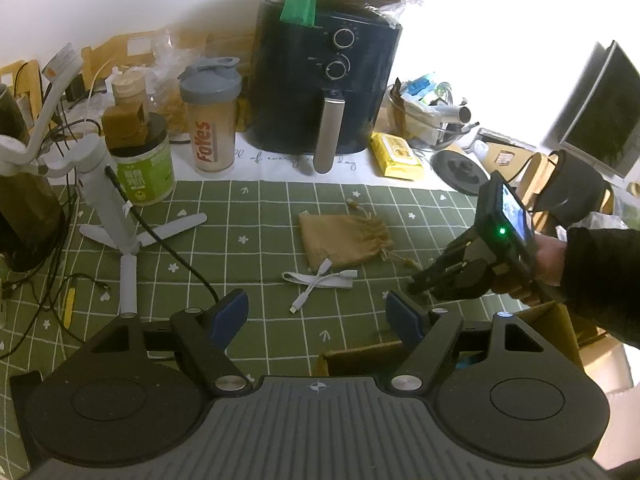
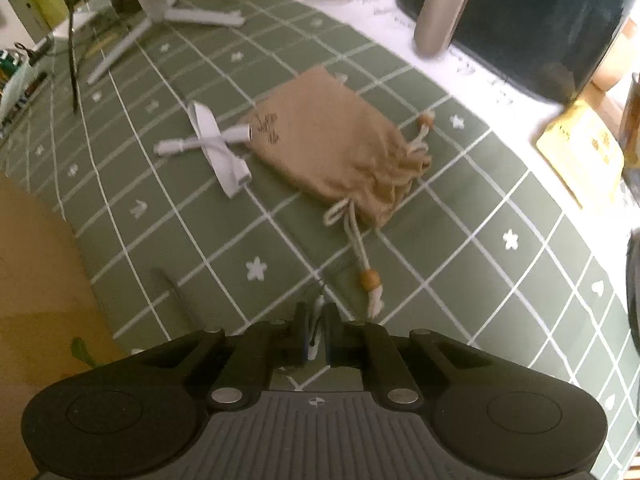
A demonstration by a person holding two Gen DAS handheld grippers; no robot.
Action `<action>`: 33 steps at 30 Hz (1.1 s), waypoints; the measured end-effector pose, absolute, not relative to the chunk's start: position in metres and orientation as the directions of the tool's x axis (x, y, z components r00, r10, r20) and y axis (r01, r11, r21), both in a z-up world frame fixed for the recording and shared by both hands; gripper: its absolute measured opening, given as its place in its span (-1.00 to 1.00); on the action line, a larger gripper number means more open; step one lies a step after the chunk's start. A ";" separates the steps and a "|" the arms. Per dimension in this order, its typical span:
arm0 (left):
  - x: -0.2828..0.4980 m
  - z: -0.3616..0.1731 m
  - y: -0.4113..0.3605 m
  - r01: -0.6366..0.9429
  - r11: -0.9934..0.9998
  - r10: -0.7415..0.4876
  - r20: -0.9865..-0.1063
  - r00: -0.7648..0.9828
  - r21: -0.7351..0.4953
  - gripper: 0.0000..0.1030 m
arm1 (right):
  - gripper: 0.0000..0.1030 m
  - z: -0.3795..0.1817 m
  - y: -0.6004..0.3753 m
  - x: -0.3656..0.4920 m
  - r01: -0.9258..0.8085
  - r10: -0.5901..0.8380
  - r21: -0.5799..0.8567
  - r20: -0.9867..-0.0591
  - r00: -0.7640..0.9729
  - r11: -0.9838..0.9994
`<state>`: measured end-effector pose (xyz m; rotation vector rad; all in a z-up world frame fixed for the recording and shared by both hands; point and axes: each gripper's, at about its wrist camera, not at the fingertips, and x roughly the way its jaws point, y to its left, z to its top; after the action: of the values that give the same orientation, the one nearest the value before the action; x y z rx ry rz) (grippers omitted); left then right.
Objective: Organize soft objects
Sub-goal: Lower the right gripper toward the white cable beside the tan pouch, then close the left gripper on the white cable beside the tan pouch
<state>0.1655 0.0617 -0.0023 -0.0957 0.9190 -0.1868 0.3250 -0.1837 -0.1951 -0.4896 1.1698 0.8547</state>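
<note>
1. The left gripper (image 1: 316, 316) has its jaws spread wide, with nothing between the blue pads.
2. The right gripper (image 2: 316, 322) has its jaws squeezed together, and a thin white bit sits pinched between them; I cannot tell what it is.
3. A soft tan cloth pouch (image 2: 340, 148) lies flat on the surface ahead of the right jaws, its mouth wrinkled and gathered.
4. Its pale drawstring (image 2: 356, 240) runs back toward the right jaws and ends in a round wooden bead (image 2: 369, 279).
5. A short white cable (image 1: 320, 282) lies crossed just beside the pouch, ahead of the left jaws.
6. The surface wears a green cloth (image 1: 248, 208) with white grid lines.
</note>
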 end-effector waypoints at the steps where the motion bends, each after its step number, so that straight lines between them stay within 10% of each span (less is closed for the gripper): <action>1: 0.167 -0.002 0.061 0.124 0.979 -0.202 -0.779 0.594 -0.159 0.46 | -0.78 -0.195 -0.184 0.324 -0.789 0.320 0.087 -0.936 0.144 0.609; 26: 0.233 -0.047 0.045 0.429 0.903 -0.265 -0.800 0.537 -0.011 0.44 | -0.82 -0.101 -0.249 0.300 -0.583 0.382 0.089 -0.832 0.403 0.808; 33: 0.246 -0.082 0.034 0.512 0.859 -0.261 -0.842 0.472 0.020 0.17 | -0.82 -0.071 -0.276 0.283 -0.495 0.370 0.096 -0.788 0.492 0.863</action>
<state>0.2465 0.0337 -0.0824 0.2866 0.9709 -0.4810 0.2826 -0.2763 -0.0710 -0.1502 0.9172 0.5273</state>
